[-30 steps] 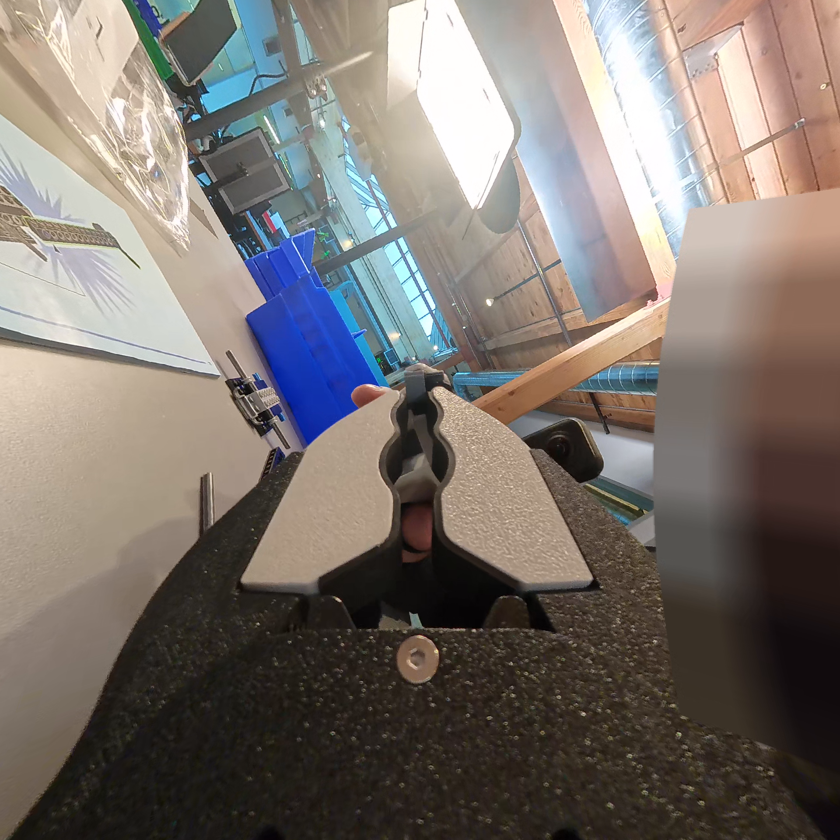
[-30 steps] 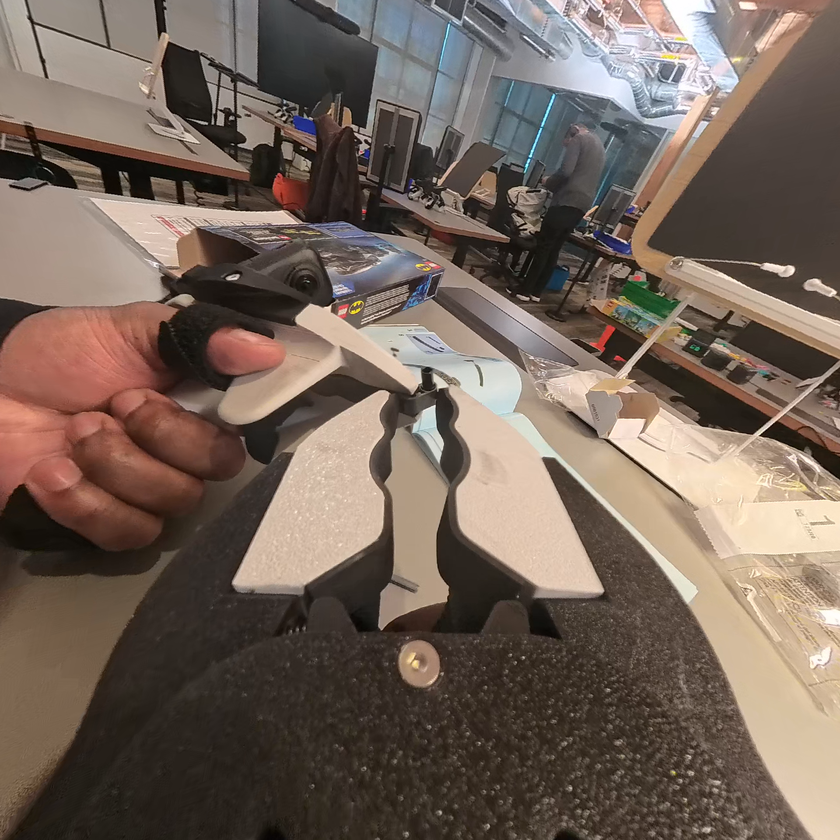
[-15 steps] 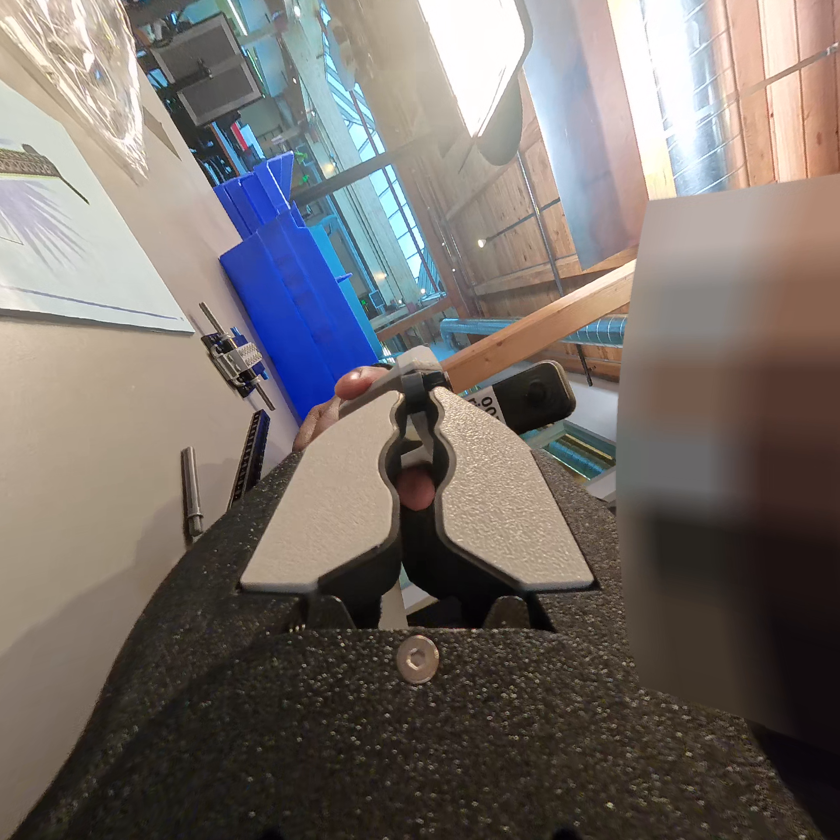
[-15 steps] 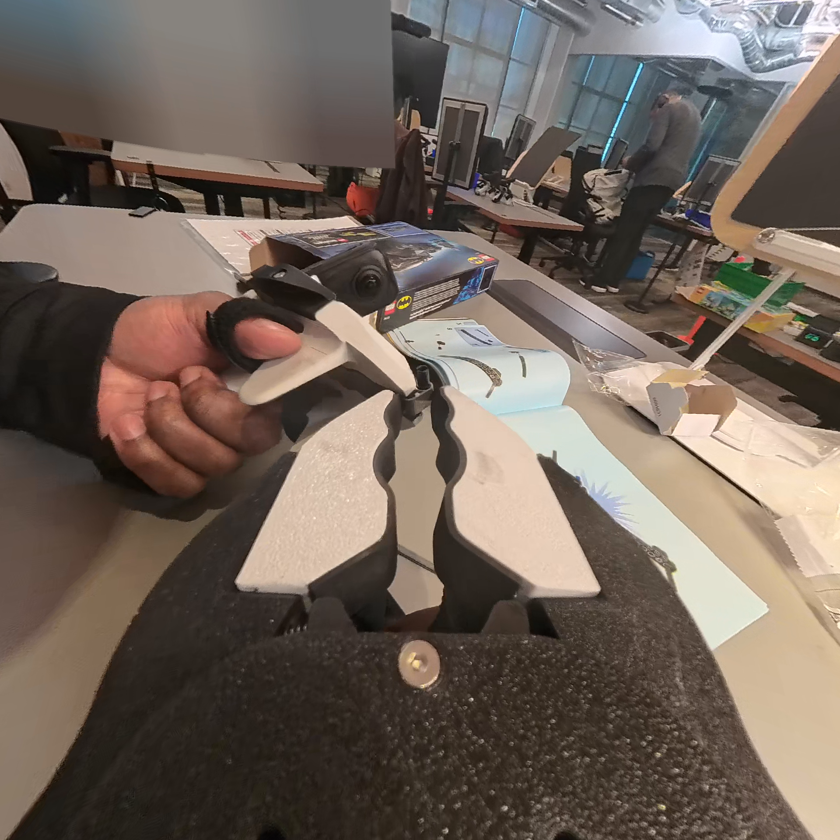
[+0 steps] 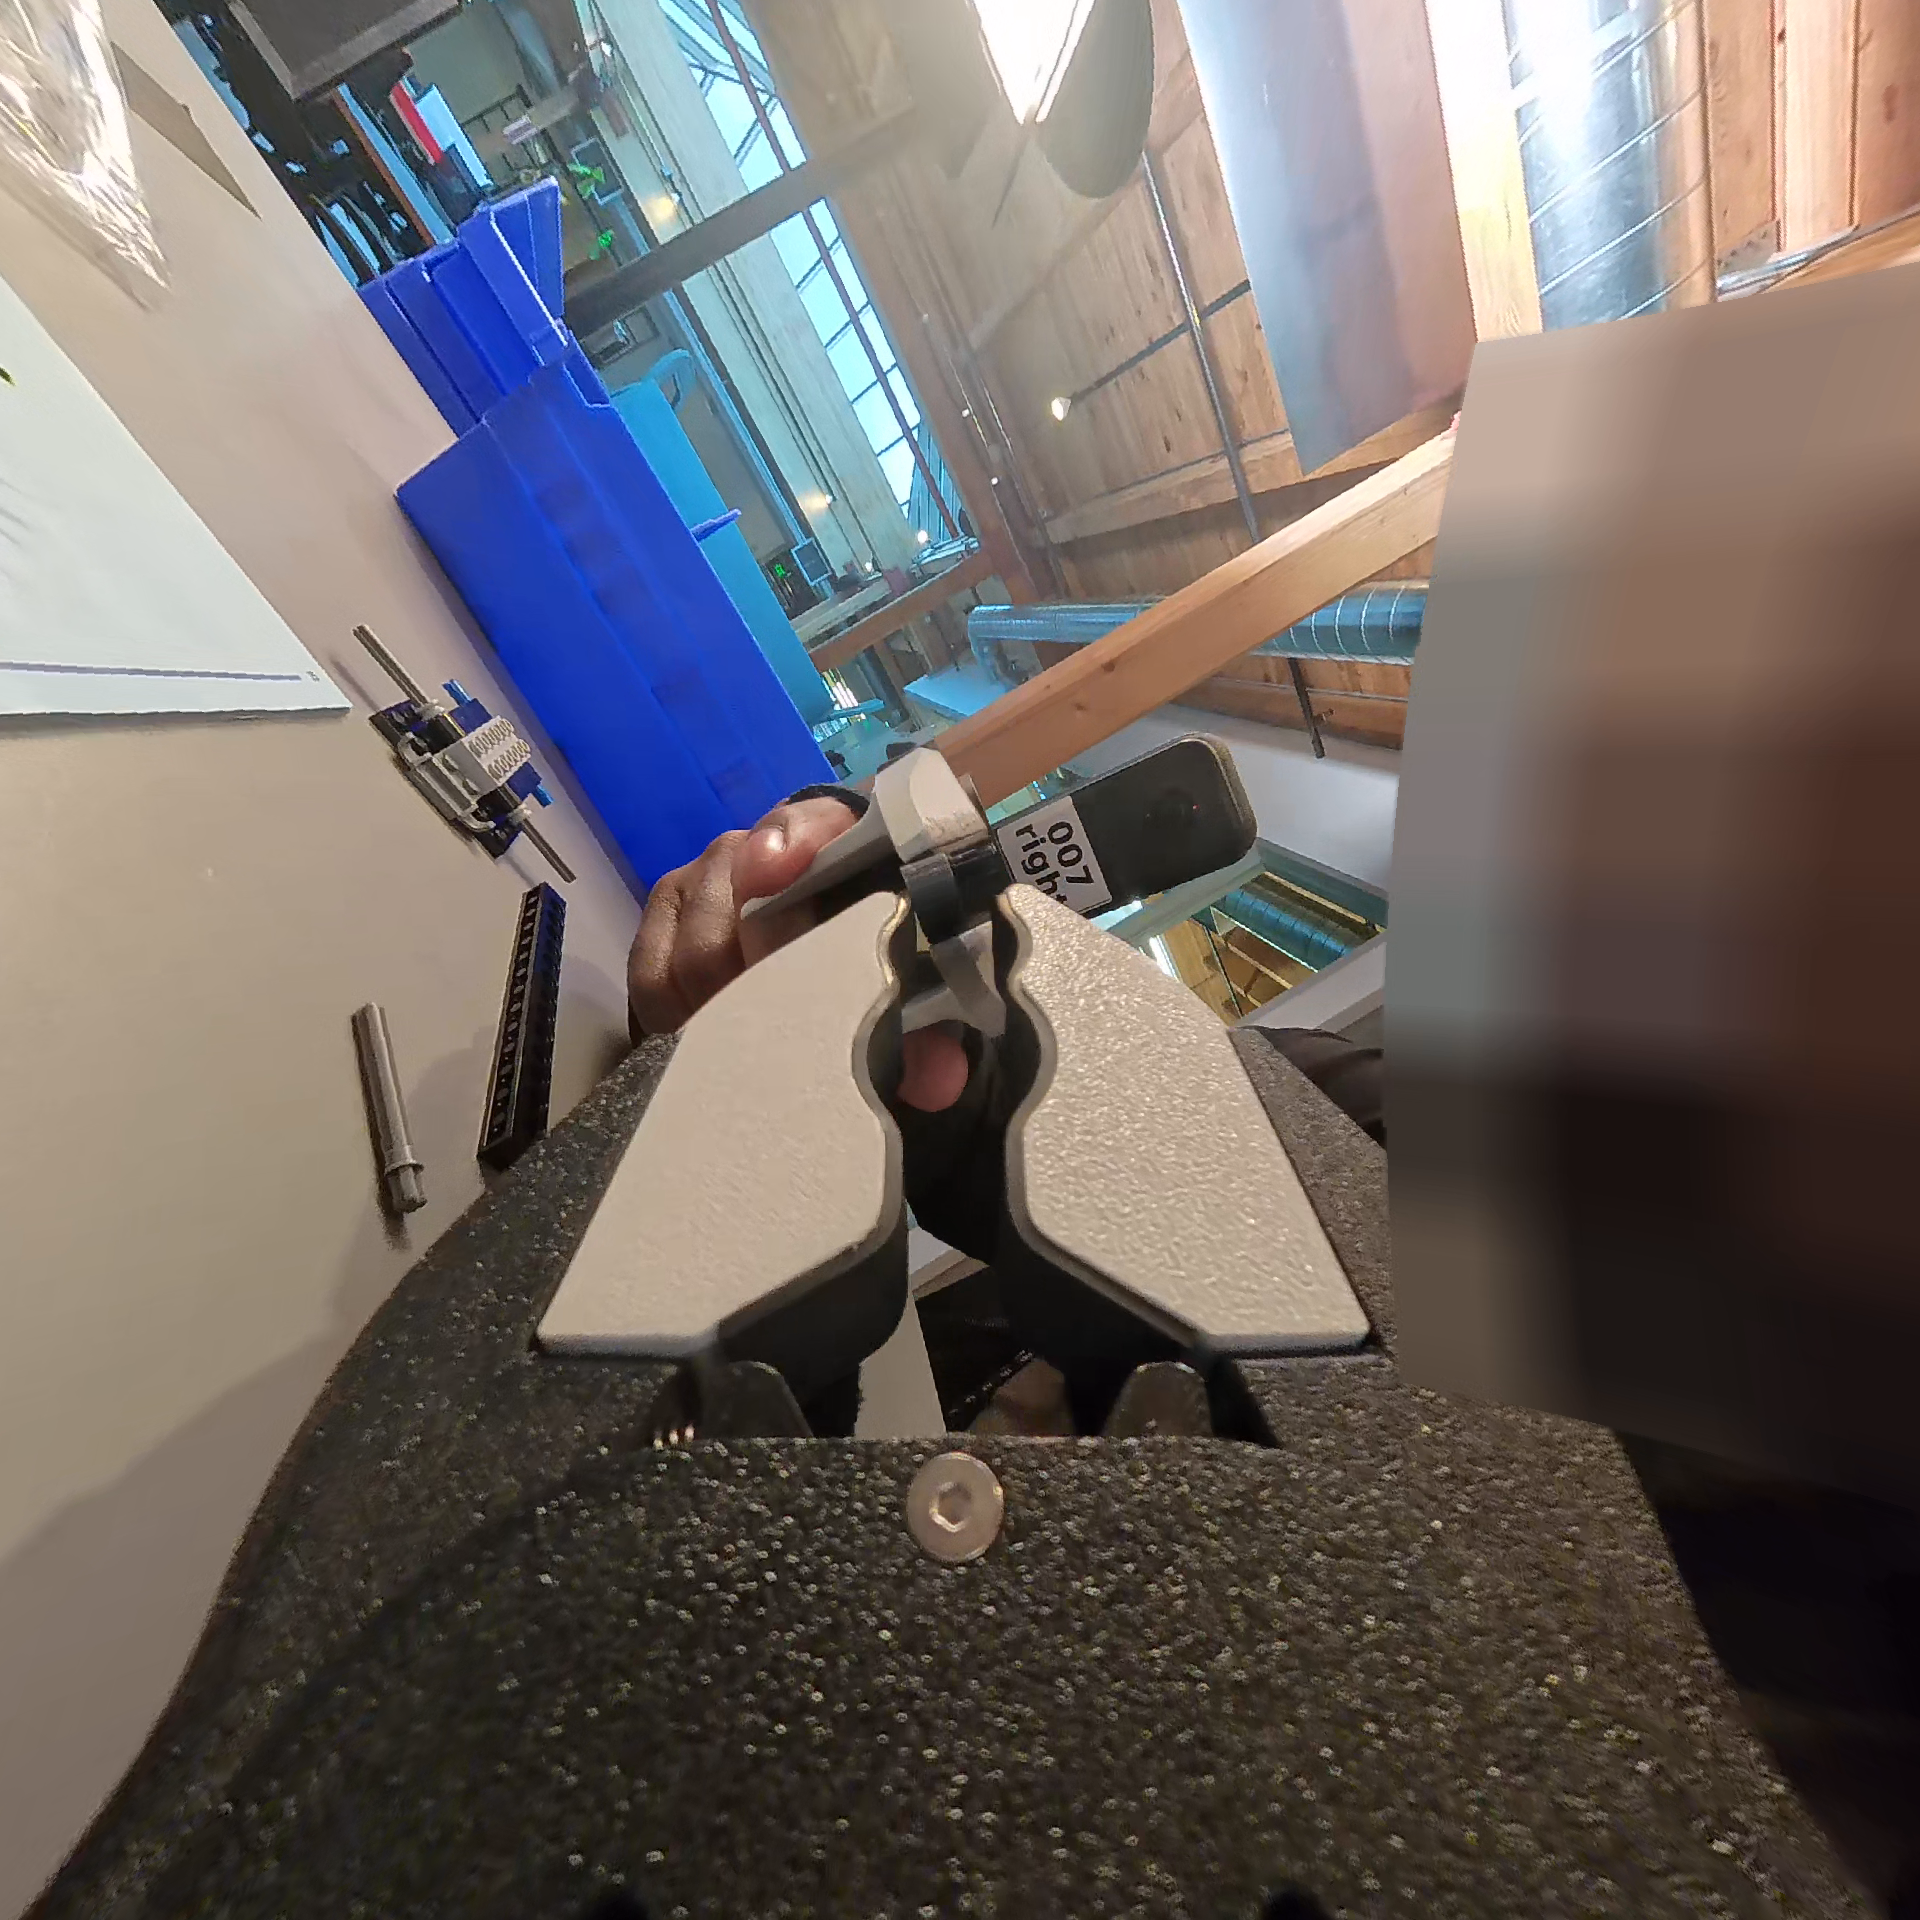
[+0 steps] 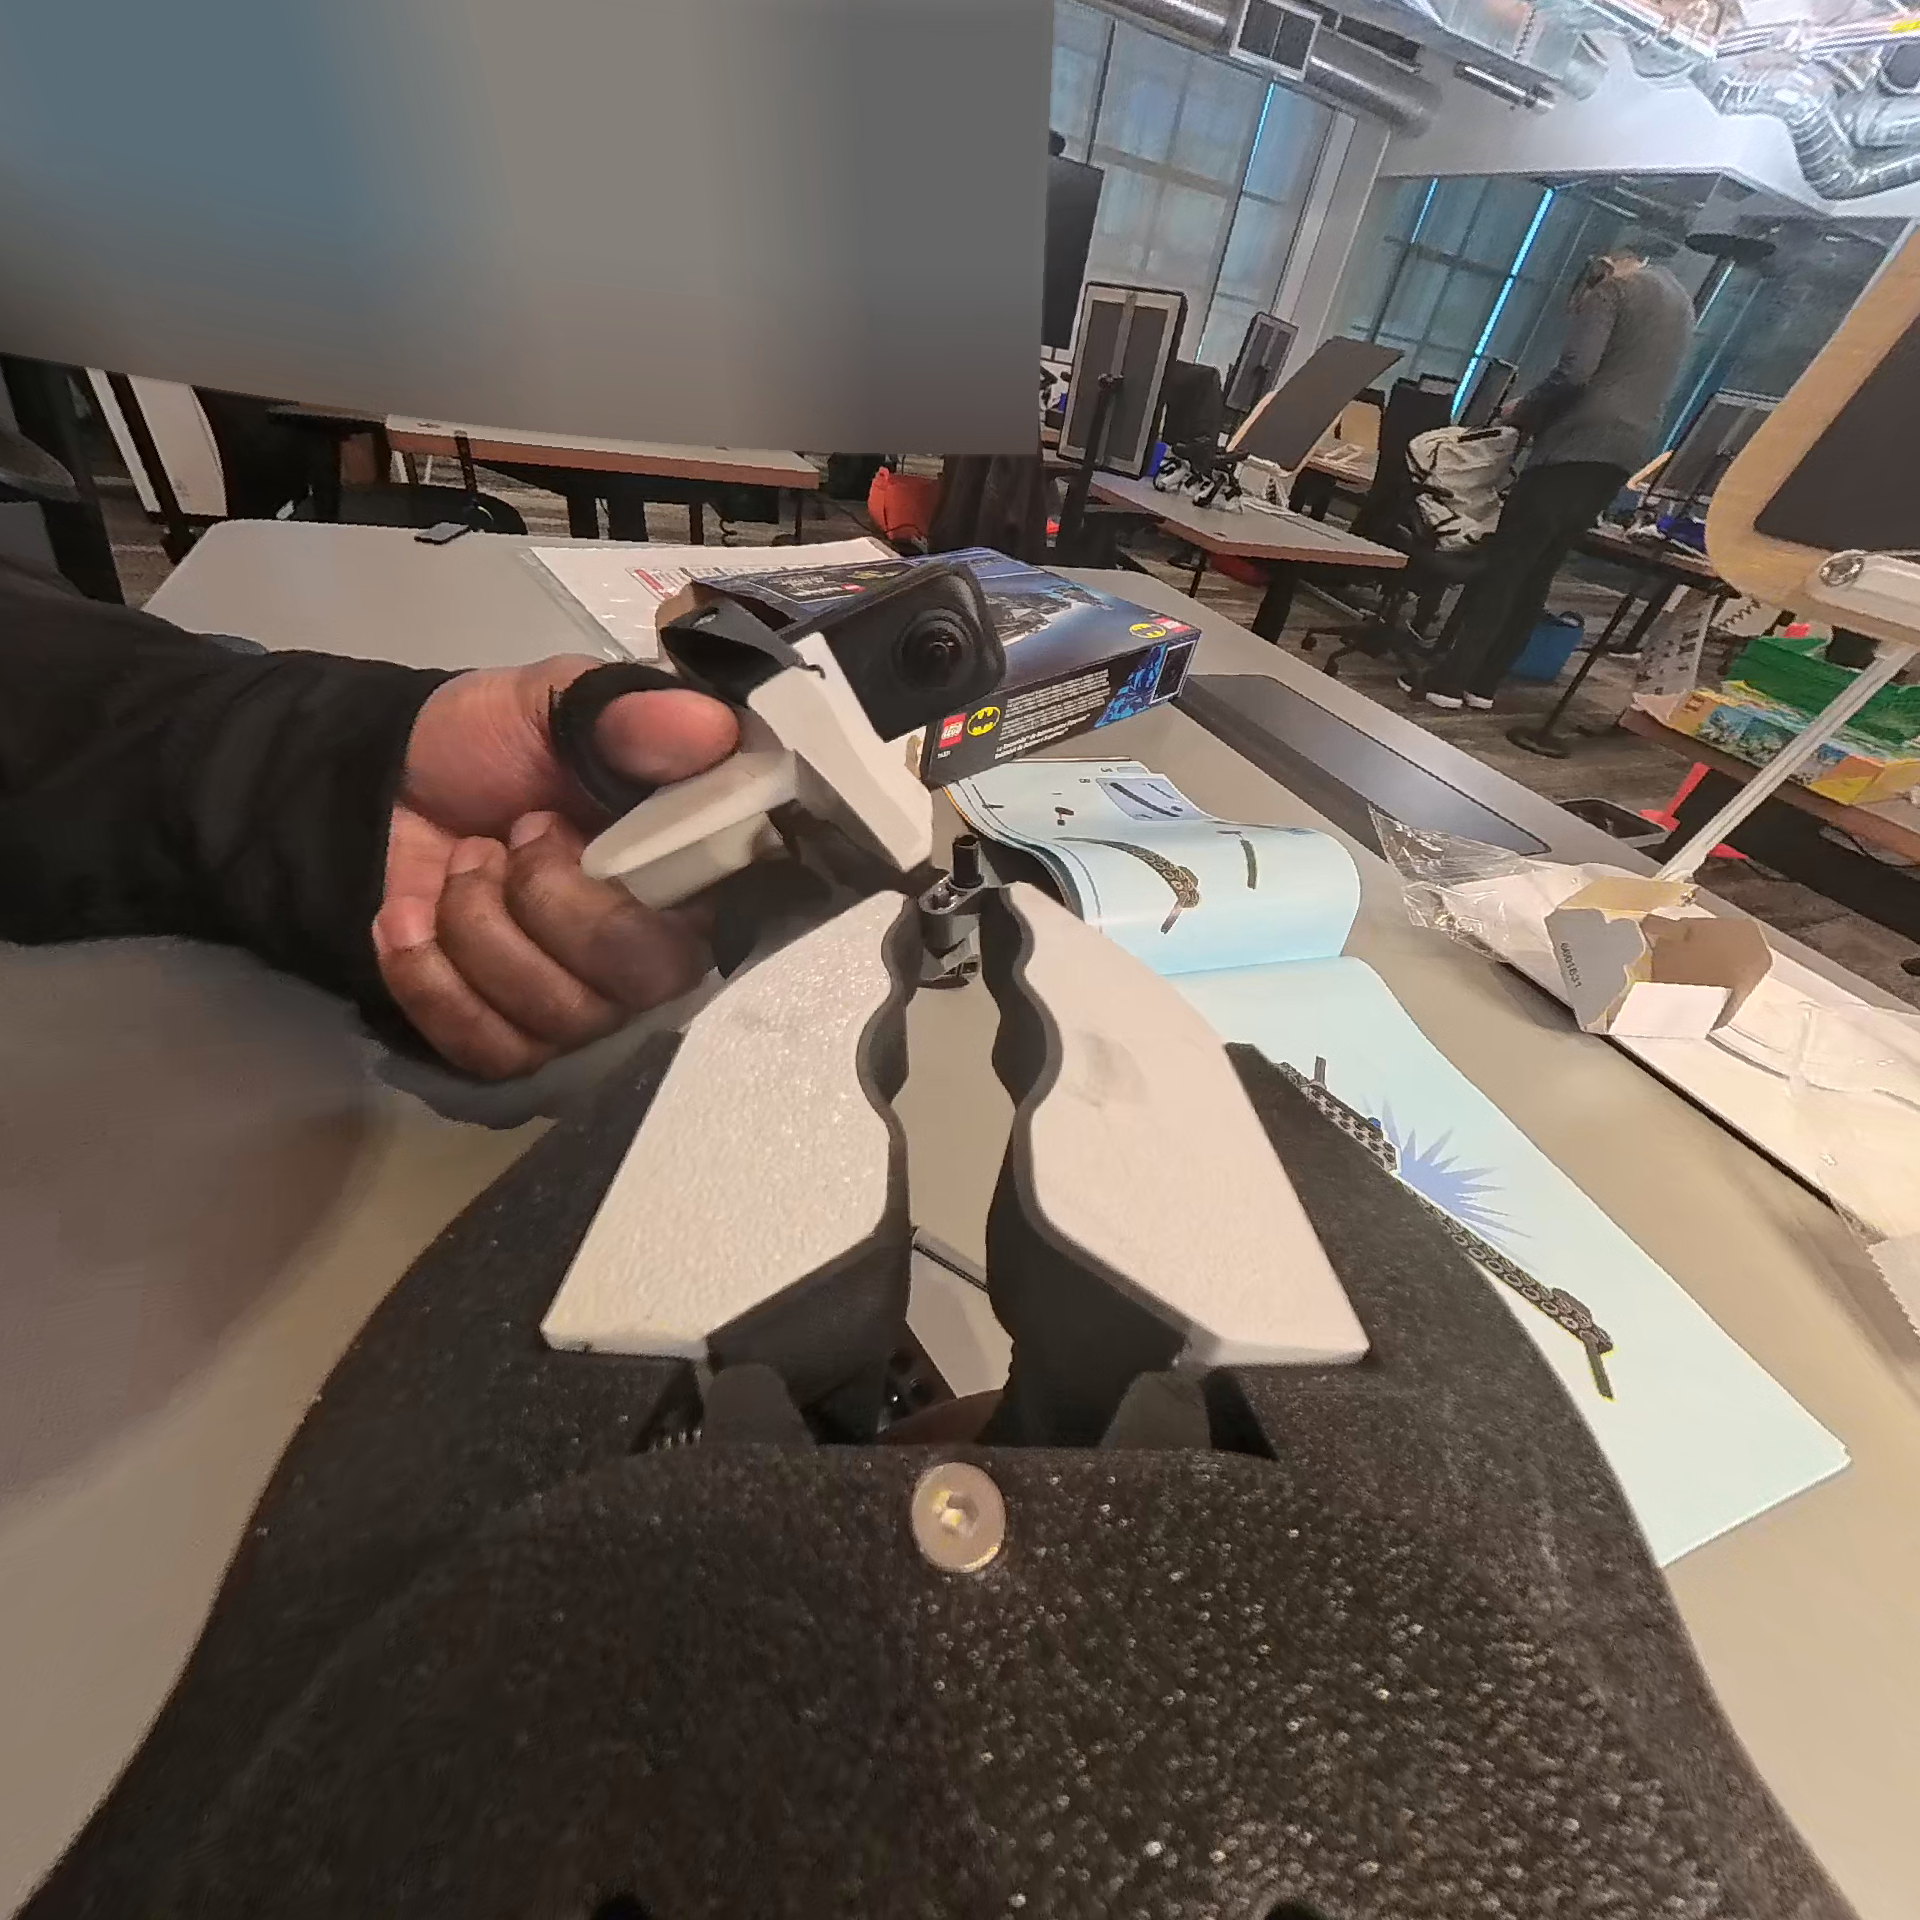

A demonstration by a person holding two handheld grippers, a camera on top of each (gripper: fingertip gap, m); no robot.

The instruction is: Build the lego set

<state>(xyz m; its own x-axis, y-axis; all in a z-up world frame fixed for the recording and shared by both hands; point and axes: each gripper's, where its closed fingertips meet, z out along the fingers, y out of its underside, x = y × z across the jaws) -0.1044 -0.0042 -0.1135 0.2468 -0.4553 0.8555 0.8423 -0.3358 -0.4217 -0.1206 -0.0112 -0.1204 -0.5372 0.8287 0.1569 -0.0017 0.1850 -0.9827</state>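
Note:
My right gripper (image 6: pixel 948 914) is shut on a small dark grey connector (image 6: pixel 948 920) with a black pin (image 6: pixel 966 860) standing up from it, held above the grey table (image 6: pixel 208 1247). My left gripper (image 5: pixel 951 904) faces it, held by a hand (image 6: pixel 499 831). Its jaws stand a little apart on either side of the same connector (image 5: pixel 932 902) and pin (image 5: pixel 977 883), and I take the pads as not pressing. The right gripper's fingers (image 5: pixel 920 805) clamp the piece from above and below in the left wrist view.
Blue bins (image 5: pixel 623 623), a small grey and blue brick assembly (image 5: pixel 468 764), a black toothed beam (image 5: pixel 520 1029) and a grey axle (image 5: pixel 384 1107) lie on the table. An open light blue booklet (image 6: pixel 1247 935), a dark box (image 6: pixel 1070 665) and plastic bags (image 6: pixel 1558 914) lie beyond. My two grippers' fingertips are within a few centimetres of each other.
The left gripper held the connector earlier; the right gripper's jaws closed on it and the left jaws then widened. Both grippers have tilted and shifted slightly.

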